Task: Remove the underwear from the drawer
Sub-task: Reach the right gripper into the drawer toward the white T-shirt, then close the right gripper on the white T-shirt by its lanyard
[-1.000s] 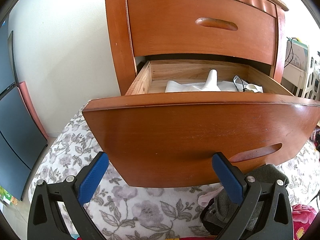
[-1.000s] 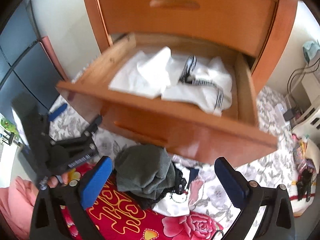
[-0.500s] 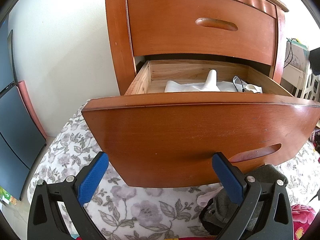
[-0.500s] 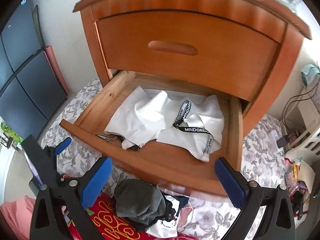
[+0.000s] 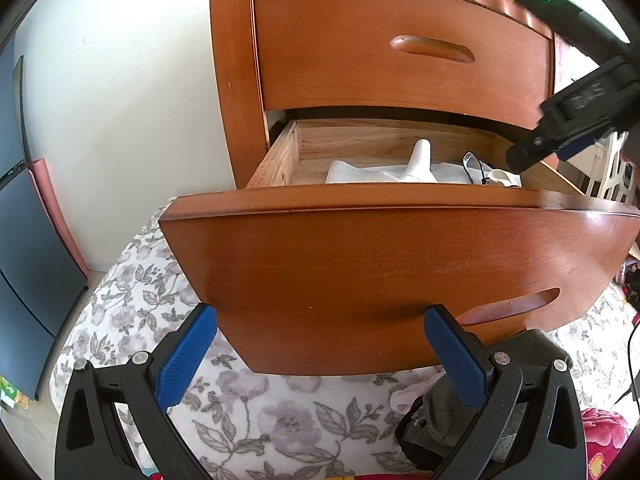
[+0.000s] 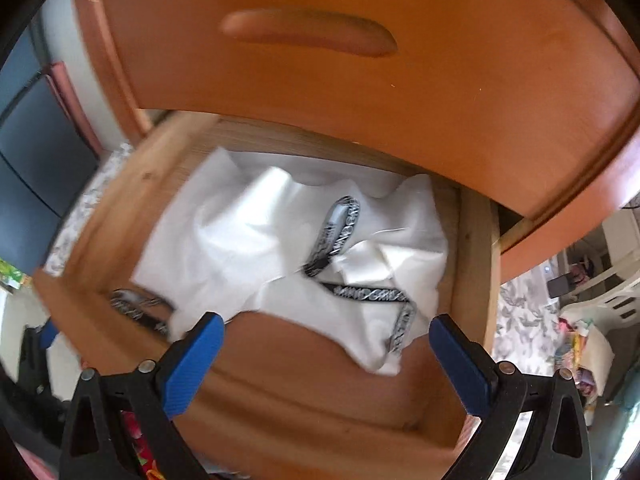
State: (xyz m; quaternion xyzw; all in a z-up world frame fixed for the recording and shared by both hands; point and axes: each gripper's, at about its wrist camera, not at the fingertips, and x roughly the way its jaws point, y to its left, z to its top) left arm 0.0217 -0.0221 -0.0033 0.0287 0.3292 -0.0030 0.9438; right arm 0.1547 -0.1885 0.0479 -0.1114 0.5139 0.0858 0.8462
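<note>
The lower wooden drawer (image 5: 400,268) of the cabinet stands pulled out. White underwear (image 6: 288,240) with black lettered waistbands lies crumpled inside it; in the left wrist view only its top (image 5: 420,166) shows over the drawer front. My right gripper (image 6: 326,328) hovers open above the drawer's front part, just short of the white cloth, nothing between its fingers. Seen from the left wrist, its black body (image 5: 576,120) hangs over the drawer's right side. My left gripper (image 5: 320,322) is open, low in front of the drawer face, holding nothing.
A shut upper drawer (image 5: 400,48) overhangs the back of the open one. Dark grey clothes (image 5: 480,400) lie on the floral sheet (image 5: 260,420) under the drawer front. A red patterned cloth (image 5: 600,428) is at right, dark panels (image 5: 24,260) at left.
My right gripper has risen from the clothes pile on the bed and moved forward over the open drawer, now close above the white underwear. The left gripper has stayed put.
</note>
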